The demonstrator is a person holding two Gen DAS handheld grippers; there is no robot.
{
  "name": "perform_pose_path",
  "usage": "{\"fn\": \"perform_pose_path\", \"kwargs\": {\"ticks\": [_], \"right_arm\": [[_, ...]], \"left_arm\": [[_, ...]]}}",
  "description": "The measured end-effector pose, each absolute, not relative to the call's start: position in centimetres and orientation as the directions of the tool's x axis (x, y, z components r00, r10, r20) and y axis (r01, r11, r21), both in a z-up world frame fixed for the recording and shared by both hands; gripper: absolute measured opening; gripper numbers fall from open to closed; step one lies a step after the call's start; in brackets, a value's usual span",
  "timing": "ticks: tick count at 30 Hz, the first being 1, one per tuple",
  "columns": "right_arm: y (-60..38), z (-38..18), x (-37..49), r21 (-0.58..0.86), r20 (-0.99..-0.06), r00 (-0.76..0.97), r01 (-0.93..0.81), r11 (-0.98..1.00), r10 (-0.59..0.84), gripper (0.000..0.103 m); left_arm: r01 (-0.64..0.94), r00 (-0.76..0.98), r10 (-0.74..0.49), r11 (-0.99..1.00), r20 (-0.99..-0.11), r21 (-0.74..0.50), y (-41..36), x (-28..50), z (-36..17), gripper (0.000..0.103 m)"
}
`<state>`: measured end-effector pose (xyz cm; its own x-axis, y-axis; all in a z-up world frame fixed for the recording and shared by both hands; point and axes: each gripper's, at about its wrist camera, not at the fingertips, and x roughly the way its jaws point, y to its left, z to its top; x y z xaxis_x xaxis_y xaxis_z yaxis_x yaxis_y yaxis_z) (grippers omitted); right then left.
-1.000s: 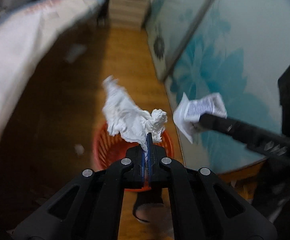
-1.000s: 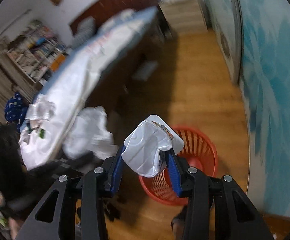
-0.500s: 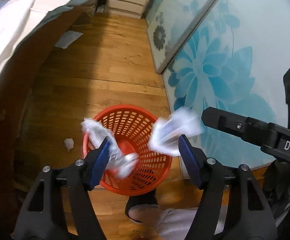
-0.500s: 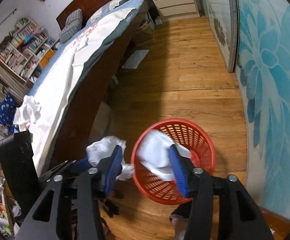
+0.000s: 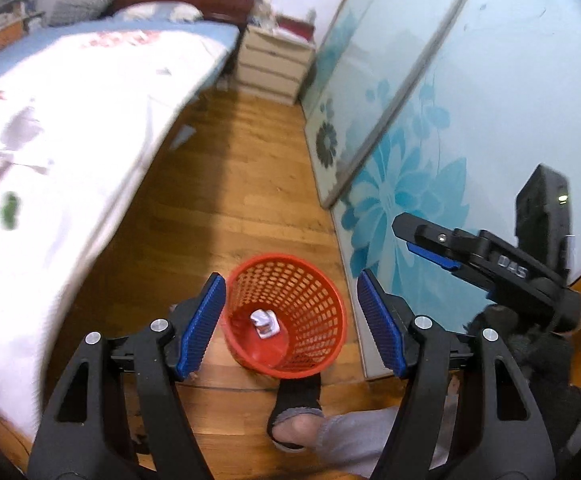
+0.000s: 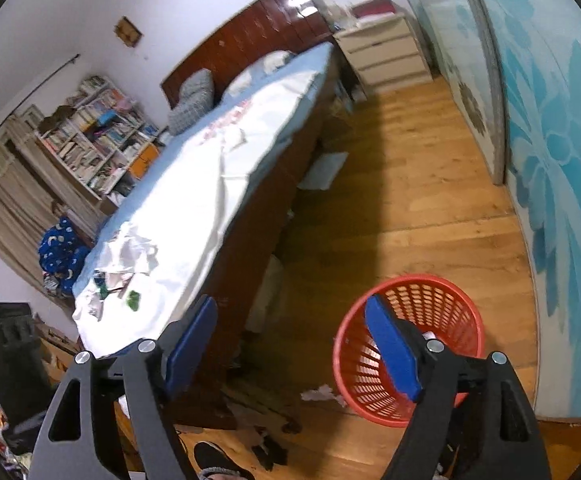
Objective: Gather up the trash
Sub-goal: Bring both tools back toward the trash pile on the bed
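Observation:
A red mesh basket (image 5: 314, 292) stands on the wood floor by the flowered glass door. A small white packet (image 5: 264, 323) lies at its bottom. My left gripper (image 5: 290, 280) hangs open above the basket with nothing between its blue pads. One finger (image 5: 442, 240) of the right gripper shows at the right, over the door. In the right wrist view the right gripper (image 6: 290, 304) has its jaws opening and empty, up and left of the basket (image 6: 450, 312). Crumpled white papers (image 6: 126, 256) and a green scrap (image 6: 132, 300) lie on the bed's near end. A white scrap (image 6: 322, 394) rests on the floor beside the basket.
A bed (image 6: 218, 184) with a dark wooden frame runs along the left. A cream drawer unit (image 6: 386, 54) stands at the far end and a bookshelf (image 6: 98, 140) behind the bed. A flat white sheet (image 6: 324, 170) lies on the floor. A person's foot (image 5: 294, 424) is just behind the basket.
The left gripper let go of the white tissue and the right gripper let go of its white packet; both pieces dropped at the basket. Both grippers opened, rose and tilted up.

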<state>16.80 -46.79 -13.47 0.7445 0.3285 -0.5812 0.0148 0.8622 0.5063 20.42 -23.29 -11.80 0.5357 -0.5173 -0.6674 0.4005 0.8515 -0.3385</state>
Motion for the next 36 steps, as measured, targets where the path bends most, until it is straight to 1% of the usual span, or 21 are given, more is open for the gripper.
{"fn": "perform_pose_path", "kwargs": {"ticks": [2,5,6,8,10,11,12,14,16,19,21,29,32,35,36], "right_arm": [[-45.9,-12.5,16.0,0.509,-0.547,0.766,-0.016,0.86,0.338,0.079],[-43.9,-10.1,14.2,0.5,-0.463,0.814,-0.087,0.862,0.351,0.082],[-43.2,-9.4,13.7,0.487,-0.441,0.827,-0.106,0.867,0.349,0.083],[-41.6,-7.7,12.2,0.457,-0.384,0.855,-0.154,0.876,0.35,0.085],[-39.3,-5.9,10.3,0.394,-0.325,0.884,-0.196,0.898,0.336,0.091],[-38.2,-5.1,9.3,0.365,-0.299,0.895,-0.213,0.906,0.331,0.093],[-36.8,-4.5,8.2,0.335,-0.28,0.901,-0.23,0.914,0.33,0.097],[-34.6,-3.8,6.6,0.294,-0.262,0.906,-0.254,0.921,0.333,0.097],[-31.9,-3.4,5.3,0.242,-0.263,0.903,-0.279,0.929,0.34,0.097],[-29.1,-3.3,4.5,0.21,-0.275,0.891,-0.311,0.927,0.361,0.097],[-27.4,-3.1,4.2,0.199,-0.279,0.884,-0.329,0.923,0.375,0.097],[-23.6,-2.8,3.8,0.172,-0.299,0.862,-0.374,0.911,0.41,0.097],[-22.6,-3.0,5.5,0.166,-0.332,0.85,-0.375,0.912,0.409,0.097],[-20.7,-3.0,9.2,0.181,-0.37,0.818,-0.402,0.897,0.441,0.097],[-19.4,-3.4,11.3,0.163,-0.388,0.81,-0.408,0.898,0.439,0.097]], "left_arm": [[0.387,0.573,-0.494,0.867,-0.654,-0.315,-21.5,18.9,-10.5,0.069],[0.346,0.662,-0.437,0.899,-0.609,-0.27,-17.7,15.9,-7.8,0.069],[0.315,0.707,-0.401,0.916,-0.582,-0.248,-15.6,14.5,-6.5,0.069],[0.259,0.773,-0.338,0.941,-0.536,-0.22,-12.1,12.1,-4.8,0.073],[0.204,0.824,-0.279,0.958,-0.494,-0.201,-9.3,10.2,-3.6,0.08],[0.168,0.85,-0.238,0.968,-0.47,-0.187,-7.5,8.9,-3.0,0.08],[0.142,0.865,-0.208,0.974,-0.456,-0.175,-6.2,8.0,-2.7,0.081],[0.09,0.881,-0.146,0.985,-0.45,-0.144,-4.0,6.7,-2.7,0.082],[0.047,0.889,-0.102,0.99,-0.447,-0.133,-2.5,5.8,-3.2,0.082],[-0.005,0.886,-0.054,0.992,-0.461,-0.126,-0.7,5.6,-4.5,0.082],[-0.015,0.879,-0.055,0.99,-0.475,-0.141,0.3,6.1,-5.2,0.082],[-0.047,0.878,-0.039,0.985,-0.478,-0.167,2.8,4.9,-6.0,0.082],[-0.064,0.874,-0.034,0.981,-0.484,-0.183,3.3,4.9,-6.5,0.082],[-0.076,0.866,-0.029,0.979,-0.499,-0.188,3.8,5.0,-7.5,0.082],[-0.08,0.864,-0.027,0.978,-0.502,-0.19,4.0,5.0,-7.7,0.082]]}}
